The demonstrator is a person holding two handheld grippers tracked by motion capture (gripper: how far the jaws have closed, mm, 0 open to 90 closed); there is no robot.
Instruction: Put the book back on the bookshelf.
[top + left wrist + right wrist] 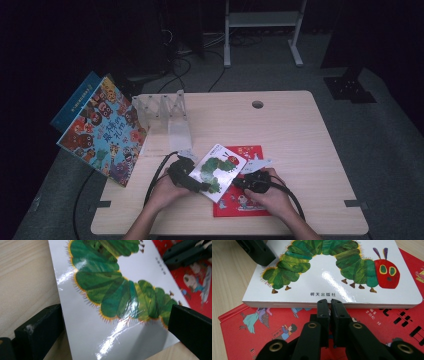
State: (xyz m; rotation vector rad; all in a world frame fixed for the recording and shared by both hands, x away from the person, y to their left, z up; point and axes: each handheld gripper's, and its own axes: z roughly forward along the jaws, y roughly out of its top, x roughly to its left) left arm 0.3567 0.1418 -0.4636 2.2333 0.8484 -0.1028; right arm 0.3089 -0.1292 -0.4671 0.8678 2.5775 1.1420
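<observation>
Grippers working a white glossy board book with a green caterpillar cover, lying partly on a flat red picture book near the front of the pale wooden table.

We are seeing the left gripper spread wide, its jaws straddling the white book's corner without clamping. We are seeing the right gripper with jaws pressed together, holding nothing, tips sitting at the book's edge as if nudging it. We are judging the work as early: the white book is not lifted yet, the clear plastic book rack is standing unused well behind, and the colourful monster-covered book is leaning at the table's left. Gripping and moving are left.
</observation>
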